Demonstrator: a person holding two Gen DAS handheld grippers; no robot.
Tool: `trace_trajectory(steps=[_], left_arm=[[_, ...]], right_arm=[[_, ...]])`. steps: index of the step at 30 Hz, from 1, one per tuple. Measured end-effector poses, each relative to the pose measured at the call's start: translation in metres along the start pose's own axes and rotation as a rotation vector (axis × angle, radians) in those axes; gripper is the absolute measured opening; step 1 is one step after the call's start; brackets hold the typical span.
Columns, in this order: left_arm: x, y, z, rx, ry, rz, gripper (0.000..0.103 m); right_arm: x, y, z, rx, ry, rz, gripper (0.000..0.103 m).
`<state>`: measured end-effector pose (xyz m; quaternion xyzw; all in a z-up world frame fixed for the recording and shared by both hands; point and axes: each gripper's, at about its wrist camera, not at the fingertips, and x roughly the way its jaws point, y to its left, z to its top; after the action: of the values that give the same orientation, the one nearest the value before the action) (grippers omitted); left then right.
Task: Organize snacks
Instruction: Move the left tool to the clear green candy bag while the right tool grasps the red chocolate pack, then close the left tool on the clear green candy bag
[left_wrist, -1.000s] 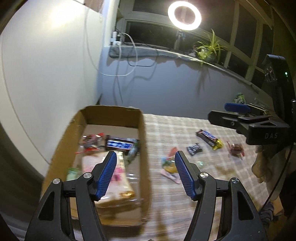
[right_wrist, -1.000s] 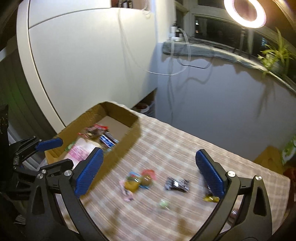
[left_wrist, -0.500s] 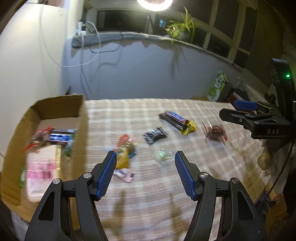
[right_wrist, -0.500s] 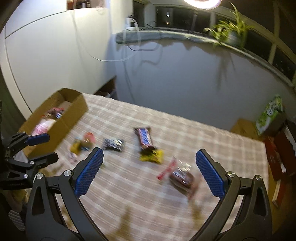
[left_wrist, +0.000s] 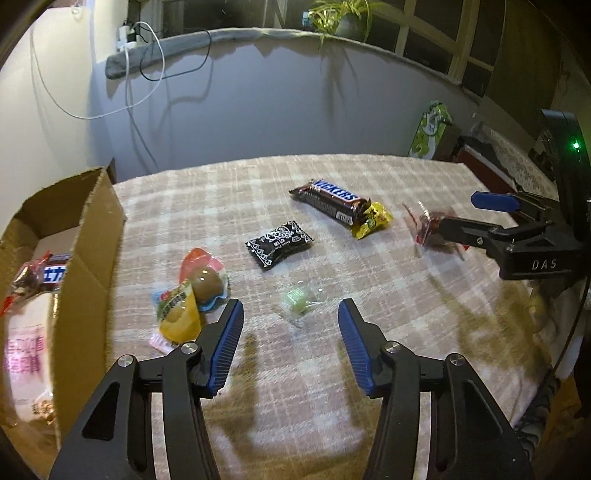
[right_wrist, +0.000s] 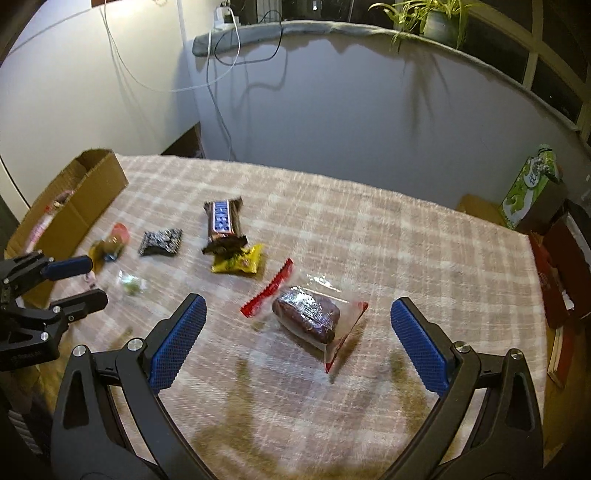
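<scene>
A checked-cloth worktop (left_wrist: 369, 295) holds scattered snacks. The left gripper (left_wrist: 291, 325) hovers with its blue fingers (left_wrist: 225, 343) spread wide and empty; a small green candy (left_wrist: 298, 301) lies on the cloth just ahead of the gap between them. Beyond it sit a black packet (left_wrist: 279, 244) and a Snickers bar (left_wrist: 330, 201). To the left of the fingers stands a cardboard box (left_wrist: 86, 251) already holding snacks. The right gripper (right_wrist: 295, 332) is likewise released, its fingers (right_wrist: 419, 345) flanking a clear-wrapped brown cake (right_wrist: 306, 314) lying between them, untouched
</scene>
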<state>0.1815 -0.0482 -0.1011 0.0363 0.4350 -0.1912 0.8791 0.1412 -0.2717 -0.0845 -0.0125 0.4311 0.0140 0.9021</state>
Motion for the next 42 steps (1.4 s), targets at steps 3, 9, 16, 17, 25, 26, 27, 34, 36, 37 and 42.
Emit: trace_trajectory(steps=[3, 9, 16, 17, 25, 26, 27, 34, 36, 37, 42], left_arm=[[0.007, -0.002, 0.001, 0.009, 0.01, 0.008, 0.048], [0.02, -0.005, 0.003, 0.02, 0.032, 0.016, 0.044], [0.032, -0.006, 0.004, 0.029, 0.04, 0.027, 0.032], [0.032, -0.006, 0.005, 0.03, 0.038, 0.031, 0.03], [0.031, -0.007, 0.001, 0.04, 0.022, 0.057, 0.019], [0.031, -0.008, 0.0, 0.044, 0.022, 0.058, 0.019], [0.03, -0.009, 0.0, 0.045, 0.022, 0.056, 0.019], [0.021, -0.005, -0.002, 0.014, 0.014, 0.046, 0.019], [0.016, -0.005, -0.002, 0.011, 0.006, 0.046, 0.019], [0.014, -0.006, -0.002, 0.01, 0.001, 0.046, 0.019], [-0.001, -0.007, -0.002, 0.01, -0.025, 0.043, 0.019]], right_arm=[[0.011, -0.001, -0.002, 0.0, 0.015, -0.003, 0.102], [0.03, -0.009, -0.001, 0.008, 0.036, -0.005, 0.102], [0.044, -0.011, -0.002, 0.008, 0.056, 0.007, 0.102], [0.044, -0.011, -0.002, 0.007, 0.057, 0.011, 0.102], [0.047, -0.007, -0.006, -0.006, 0.067, 0.006, 0.066], [0.046, -0.006, -0.006, -0.009, 0.064, 0.004, 0.055], [0.045, -0.006, -0.006, -0.01, 0.062, 0.003, 0.051], [0.04, -0.004, -0.008, 0.0, 0.055, 0.022, 0.041], [0.035, -0.003, -0.009, 0.004, 0.049, 0.026, 0.041], [0.033, -0.003, -0.01, 0.005, 0.047, 0.027, 0.04], [0.02, -0.003, -0.012, 0.008, 0.03, 0.036, 0.035]])
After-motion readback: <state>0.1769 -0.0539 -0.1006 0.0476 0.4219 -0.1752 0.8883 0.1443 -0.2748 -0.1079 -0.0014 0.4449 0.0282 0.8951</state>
